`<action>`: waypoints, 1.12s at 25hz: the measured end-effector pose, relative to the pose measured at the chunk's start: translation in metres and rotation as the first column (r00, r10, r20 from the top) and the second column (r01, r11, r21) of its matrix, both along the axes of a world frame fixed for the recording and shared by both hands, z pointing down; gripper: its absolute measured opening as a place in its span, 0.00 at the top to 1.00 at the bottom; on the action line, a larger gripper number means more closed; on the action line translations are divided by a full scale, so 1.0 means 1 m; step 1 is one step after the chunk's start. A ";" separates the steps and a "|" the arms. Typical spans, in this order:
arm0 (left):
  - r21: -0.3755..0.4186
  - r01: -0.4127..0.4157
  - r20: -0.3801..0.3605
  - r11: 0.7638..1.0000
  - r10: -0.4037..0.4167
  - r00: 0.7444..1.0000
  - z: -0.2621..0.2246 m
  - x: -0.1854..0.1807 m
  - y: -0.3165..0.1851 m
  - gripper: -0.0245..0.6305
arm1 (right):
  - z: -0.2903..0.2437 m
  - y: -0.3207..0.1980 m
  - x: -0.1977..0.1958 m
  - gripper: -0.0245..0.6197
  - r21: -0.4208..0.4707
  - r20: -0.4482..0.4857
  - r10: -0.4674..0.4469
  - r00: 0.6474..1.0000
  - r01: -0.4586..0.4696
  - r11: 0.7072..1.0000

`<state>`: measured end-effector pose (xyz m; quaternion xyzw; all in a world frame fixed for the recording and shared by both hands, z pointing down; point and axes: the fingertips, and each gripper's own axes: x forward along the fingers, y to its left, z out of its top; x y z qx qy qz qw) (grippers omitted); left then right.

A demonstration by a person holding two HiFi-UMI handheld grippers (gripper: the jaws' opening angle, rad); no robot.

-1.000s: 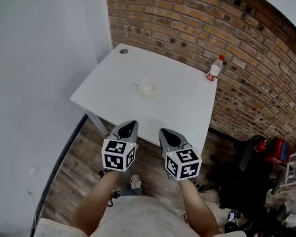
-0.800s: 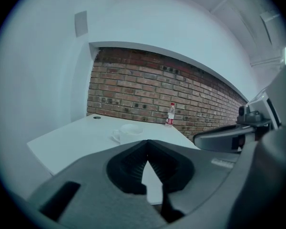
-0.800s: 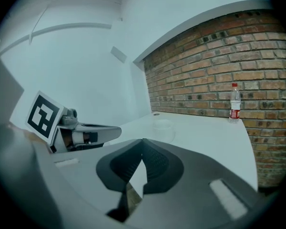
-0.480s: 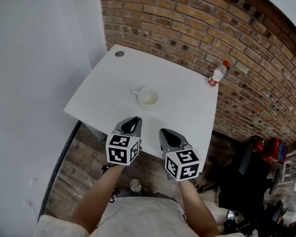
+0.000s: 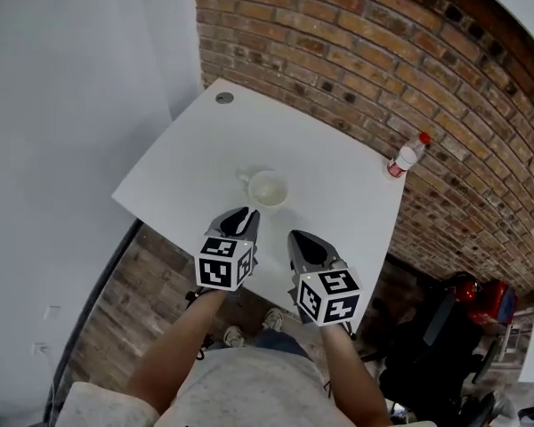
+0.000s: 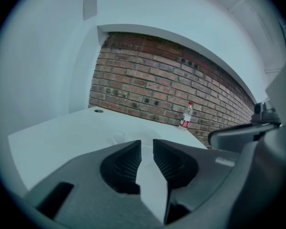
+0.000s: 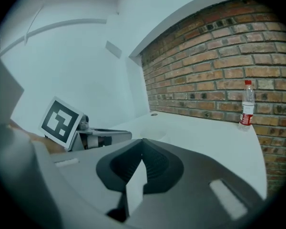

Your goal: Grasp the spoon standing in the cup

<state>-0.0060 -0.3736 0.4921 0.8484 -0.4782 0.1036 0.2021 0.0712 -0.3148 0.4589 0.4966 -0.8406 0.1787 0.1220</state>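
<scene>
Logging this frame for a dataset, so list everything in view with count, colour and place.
table: 1, white, against the brick wall
cup: 1, white, near the table's middle; what it holds cannot be told
bottle: 1, clear with red cap, table's far right corner
grommet: 1, grey, table's far left corner
brick wall: 1, red-brown, behind the table
floor: 1, brown wood, under the table
chair: 1, black, lower right
left tool: 1, grey, at the table's near edge, jaws slightly apart, empty
right tool: 1, grey, beside it, jaws together, empty
forearms: 2, bare, bottom
</scene>
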 end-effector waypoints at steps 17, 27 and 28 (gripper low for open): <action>-0.133 0.353 -0.112 0.926 -0.368 0.923 0.025 0.006 -0.044 0.84 | 0.031 -0.047 0.040 0.95 -0.069 0.029 -0.183 0.983 0.185 0.980; -0.224 0.427 -0.196 0.876 -0.470 0.861 0.026 0.000 -0.047 0.96 | 0.034 -0.053 0.050 0.95 -0.079 0.049 -0.191 0.980 0.194 0.978; -0.230 0.425 -0.207 0.876 -0.471 0.858 0.026 -0.001 -0.047 0.96 | 0.033 -0.054 0.050 0.95 -0.076 0.050 -0.191 0.980 0.195 0.978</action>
